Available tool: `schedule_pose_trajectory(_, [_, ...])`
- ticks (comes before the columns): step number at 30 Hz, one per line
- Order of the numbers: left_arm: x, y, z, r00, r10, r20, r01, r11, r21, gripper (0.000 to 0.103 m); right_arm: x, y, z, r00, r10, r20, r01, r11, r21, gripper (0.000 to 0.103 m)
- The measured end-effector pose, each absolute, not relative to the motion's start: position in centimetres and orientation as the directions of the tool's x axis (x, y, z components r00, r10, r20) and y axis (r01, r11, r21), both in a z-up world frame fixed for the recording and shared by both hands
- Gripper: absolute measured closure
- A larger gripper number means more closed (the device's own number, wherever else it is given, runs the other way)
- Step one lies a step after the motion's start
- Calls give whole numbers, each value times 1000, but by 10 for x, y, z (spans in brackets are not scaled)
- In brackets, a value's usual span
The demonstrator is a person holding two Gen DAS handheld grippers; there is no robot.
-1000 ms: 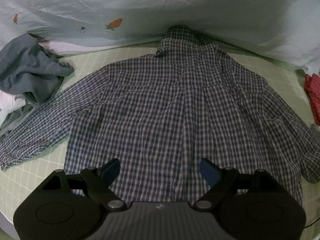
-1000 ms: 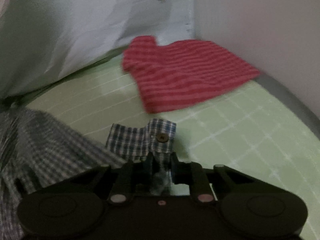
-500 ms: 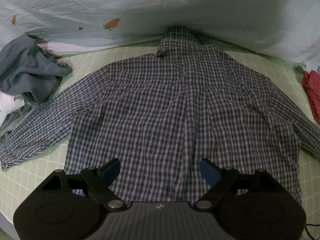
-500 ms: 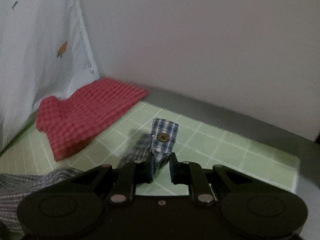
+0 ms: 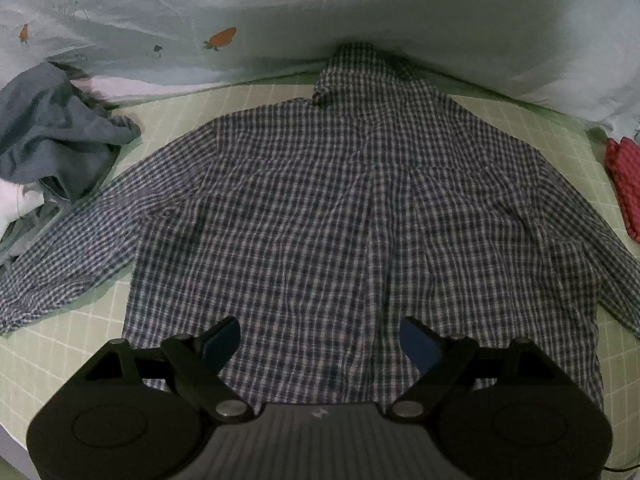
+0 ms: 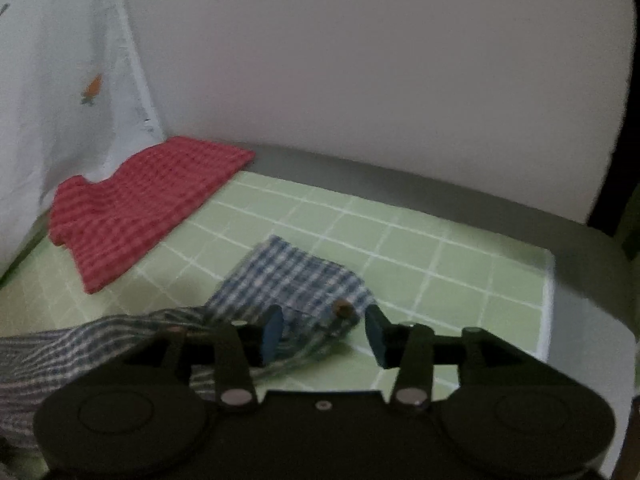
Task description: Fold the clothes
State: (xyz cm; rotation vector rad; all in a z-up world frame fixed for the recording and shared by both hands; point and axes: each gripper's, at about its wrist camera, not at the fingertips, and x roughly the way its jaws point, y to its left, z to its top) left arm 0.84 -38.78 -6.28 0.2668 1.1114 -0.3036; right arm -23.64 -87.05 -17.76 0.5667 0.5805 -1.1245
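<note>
A navy-and-white checked shirt (image 5: 352, 208) lies back-up and spread flat on the green gridded mat (image 5: 68, 344), collar toward the far side, both sleeves stretched outward. My left gripper (image 5: 320, 340) hovers open over the shirt's hem, nothing between its fingers. In the right wrist view the shirt's buttoned cuff (image 6: 304, 280) lies flat on the mat (image 6: 460, 280). My right gripper (image 6: 322, 332) stands open just behind the cuff, and the cloth's near edge lies loose between the blue pads (image 6: 272, 330).
A folded red checked cloth (image 6: 140, 200) lies in the far right corner, red cloth (image 5: 624, 176) also showing in the left view. A grey crumpled garment (image 5: 52, 136) heaps at far left. A pale carrot-print quilt (image 5: 280, 20) borders the back. The mat's edge (image 6: 548, 300) and a wall are close on the right.
My right gripper has gone from shut on the cuff to open, and the cuff now lies on the mat. The left gripper has barely moved.
</note>
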Motion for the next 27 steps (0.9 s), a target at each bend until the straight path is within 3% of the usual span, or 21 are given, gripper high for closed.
schedule_pose_trajectory(2, [8, -388, -64, 407, -108, -907, 369, 928, 55, 16, -227, -873, -184, 331, -616, -714, 920, 378, 100, 30])
schedule_pose_trajectory(4, [8, -388, -64, 406, -110, -907, 367, 929, 51, 16, -218, -875, -192, 286, -593, -753, 920, 391, 42, 30])
schedule_pose_trajectory(7, [9, -381, -65, 405, -112, -907, 353, 935, 42, 16, -205, -868, -189, 249, -623, -741, 913, 407, -35, 28])
schedule_pose_trajectory(9, [9, -374, -68, 398, -108, -911, 332, 943, 34, 16, -194, -861, -181, 251, -651, -717, 898, 432, -78, 19])
schedule_pose_trajectory(15, [17, -349, -82, 353, -105, -930, 250, 968, -14, 16, -132, -831, -159, 429, -607, -669, 768, 635, -84, 5])
schedule_pose_trajectory(21, [33, -327, -103, 315, -82, -946, 156, 987, -33, 16, -37, -793, -159, 615, -354, -705, 523, 852, 28, 4])
schedule_pose_trajectory(27, [56, -302, -140, 235, -37, -971, 37, 999, -29, 16, 75, -750, -172, 680, -86, -728, 260, 957, 130, 4])
